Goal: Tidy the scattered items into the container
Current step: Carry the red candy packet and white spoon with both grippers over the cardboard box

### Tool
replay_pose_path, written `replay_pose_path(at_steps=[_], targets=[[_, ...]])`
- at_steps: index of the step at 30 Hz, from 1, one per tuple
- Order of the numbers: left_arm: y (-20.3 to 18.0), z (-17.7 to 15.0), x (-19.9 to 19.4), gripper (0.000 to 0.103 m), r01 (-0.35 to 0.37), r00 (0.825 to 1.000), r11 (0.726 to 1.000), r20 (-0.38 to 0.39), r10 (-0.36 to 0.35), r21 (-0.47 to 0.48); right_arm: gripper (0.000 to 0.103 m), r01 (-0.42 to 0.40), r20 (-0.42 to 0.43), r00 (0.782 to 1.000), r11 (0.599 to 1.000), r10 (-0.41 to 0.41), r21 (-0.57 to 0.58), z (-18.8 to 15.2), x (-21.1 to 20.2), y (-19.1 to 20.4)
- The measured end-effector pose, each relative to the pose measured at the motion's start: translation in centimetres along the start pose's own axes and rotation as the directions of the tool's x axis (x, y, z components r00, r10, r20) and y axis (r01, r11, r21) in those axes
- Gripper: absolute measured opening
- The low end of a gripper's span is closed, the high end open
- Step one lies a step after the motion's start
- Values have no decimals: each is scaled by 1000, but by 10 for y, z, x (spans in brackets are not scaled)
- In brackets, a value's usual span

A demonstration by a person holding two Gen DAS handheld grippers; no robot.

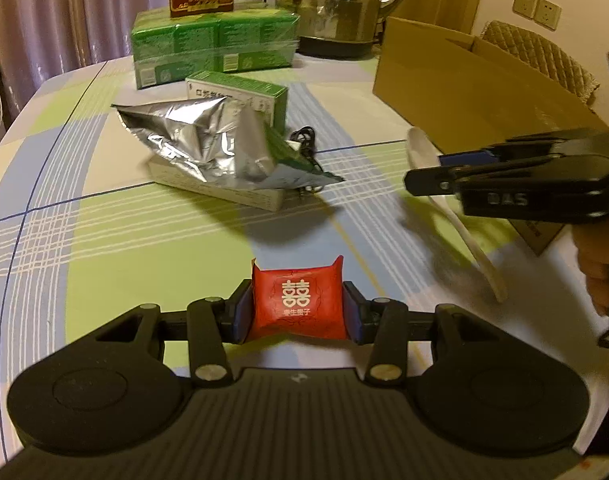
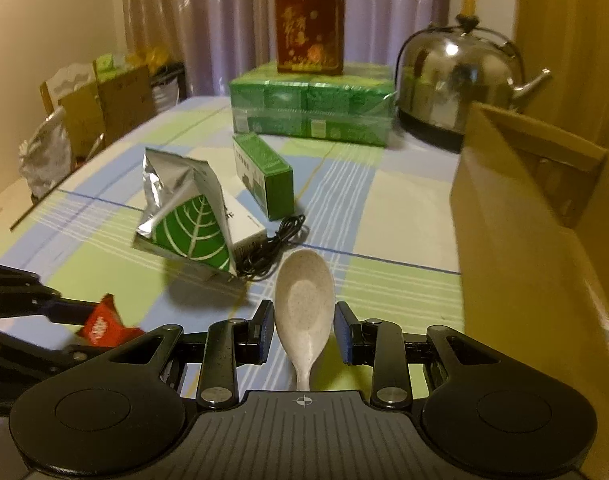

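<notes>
While the left gripper clamps a red foil sweet packet and the right gripper straddles a pale speckled plastic spoon, apparently loosely, both loads seem bound for the brown cardboard box.

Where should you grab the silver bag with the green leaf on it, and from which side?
Probably by the crumpled silver top end. The silver bag leans tilted on a white box, so that flat, pinched end sticks up free. Coming from above, with a finger on each face, looks easiest. The low leaf corner sits close to the black cable, which could get caught.
</notes>
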State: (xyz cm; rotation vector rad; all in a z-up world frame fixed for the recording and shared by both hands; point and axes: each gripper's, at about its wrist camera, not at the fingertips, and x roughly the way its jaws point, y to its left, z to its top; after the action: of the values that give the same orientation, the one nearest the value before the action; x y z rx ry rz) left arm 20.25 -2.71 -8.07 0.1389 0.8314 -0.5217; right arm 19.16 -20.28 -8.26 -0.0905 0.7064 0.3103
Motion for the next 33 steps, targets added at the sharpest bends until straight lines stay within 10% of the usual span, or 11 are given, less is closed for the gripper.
replay_pose_path(at_steps=[33], targets=[[-56, 5, -48, 40, 35, 998, 999, 51, -36, 25, 29, -17, 126, 992, 997, 8, 75, -6, -96, -1]])
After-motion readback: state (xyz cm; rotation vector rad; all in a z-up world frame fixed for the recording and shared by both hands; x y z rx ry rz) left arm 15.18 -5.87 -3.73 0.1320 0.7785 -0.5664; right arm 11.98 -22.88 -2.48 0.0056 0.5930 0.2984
